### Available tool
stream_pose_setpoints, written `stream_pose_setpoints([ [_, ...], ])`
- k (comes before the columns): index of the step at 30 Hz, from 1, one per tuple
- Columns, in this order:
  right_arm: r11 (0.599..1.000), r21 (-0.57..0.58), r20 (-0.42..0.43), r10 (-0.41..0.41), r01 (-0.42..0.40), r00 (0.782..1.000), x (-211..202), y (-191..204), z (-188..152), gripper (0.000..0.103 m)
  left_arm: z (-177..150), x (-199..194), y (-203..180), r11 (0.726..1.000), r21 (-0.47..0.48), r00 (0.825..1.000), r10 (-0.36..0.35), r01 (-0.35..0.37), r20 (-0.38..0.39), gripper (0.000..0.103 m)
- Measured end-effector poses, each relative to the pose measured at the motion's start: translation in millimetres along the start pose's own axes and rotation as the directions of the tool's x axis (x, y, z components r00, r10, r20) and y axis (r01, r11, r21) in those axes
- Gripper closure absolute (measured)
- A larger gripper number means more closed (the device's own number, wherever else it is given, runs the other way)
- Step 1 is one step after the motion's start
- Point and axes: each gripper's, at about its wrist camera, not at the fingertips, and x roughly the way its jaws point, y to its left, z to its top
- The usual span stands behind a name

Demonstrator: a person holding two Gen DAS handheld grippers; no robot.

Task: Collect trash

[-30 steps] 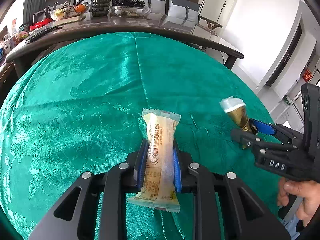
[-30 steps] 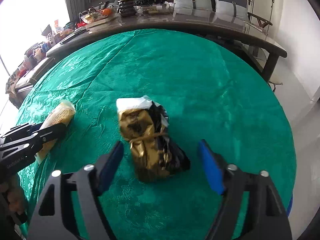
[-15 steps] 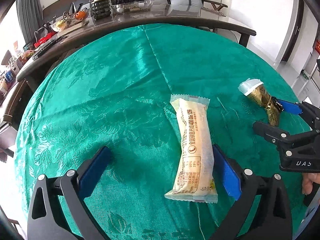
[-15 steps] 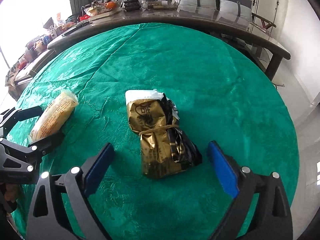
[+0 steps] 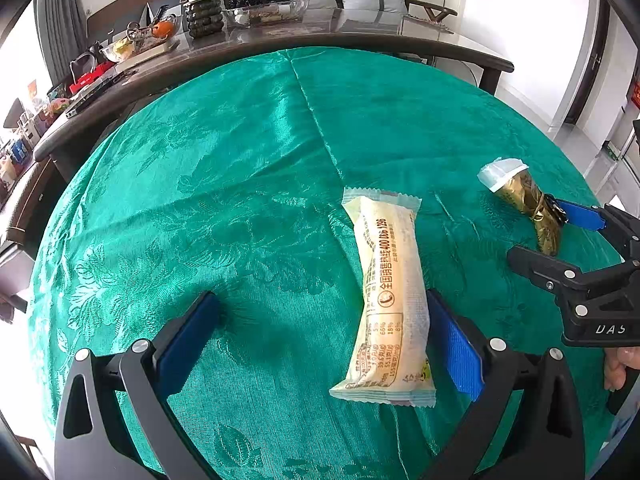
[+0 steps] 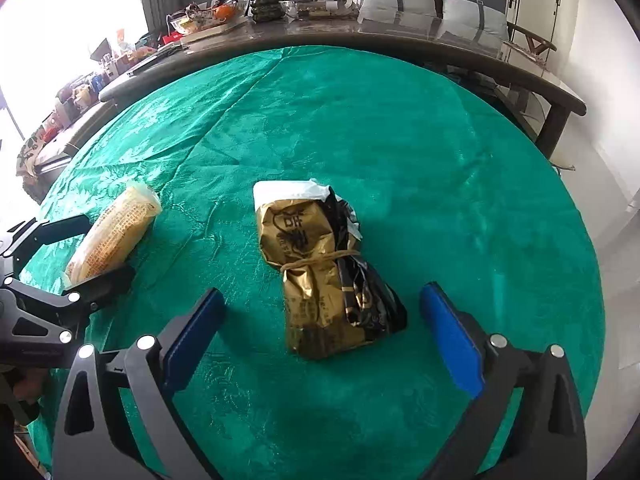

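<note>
1. Blue-padded jaws of the left gripper stand wide apart, touching nothing; the cream snack packet lies flat on the surface between them, close to the right-hand pad.
2. Jaws of the right gripper are opening, pads clear of the gold foil bag lying between them on the green cloth.
3. Both wrappers look light, soft and crinkly, probably slippery; the packet is best pinched across its narrow middle, the bag near its tied waist, where string bunches the foil.
4. Farther off, a long dark table carries bowls and a potted plant, well apart from the trash.
</note>
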Motion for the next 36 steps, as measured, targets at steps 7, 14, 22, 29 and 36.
stream_pose_setpoints([
  [7, 0.988, -0.128, -0.125, 0.069, -0.085, 0.990, -10, -7, 21, 0.008, 7, -12, 1, 0.993, 0.013, 0.993, -0.116, 0.116, -0.024, 0.005],
  [14, 0.977, -0.195, -0.227, 0.046, -0.091, 0.973, 13, 4, 40, 0.026, 20, -4, -24, 0.993, 0.091, 0.994, -0.073, 0.081, -0.082, 0.045],
  [22, 0.990, -0.050, -0.139, 0.121, -0.129, 0.983, -30, -28, 28, 0.067, 22, -17, -33, 0.986, 0.095, 0.989, -0.132, 0.139, -0.071, 0.085],
  [29, 0.984, 0.144, -0.040, 0.116, -0.109, 0.992, -107, -115, -15, 0.067, 29, -51, -102, 0.944, 0.160, 0.958, -0.287, 0.288, -0.028, 0.085],
  [36, 0.942, 0.313, -0.077, -0.099, 0.118, 0.992, -174, -239, -96, 0.067, 31, -70, -220, 0.850, 0.265, 0.888, -0.454, 0.455, -0.068, 0.085],
])
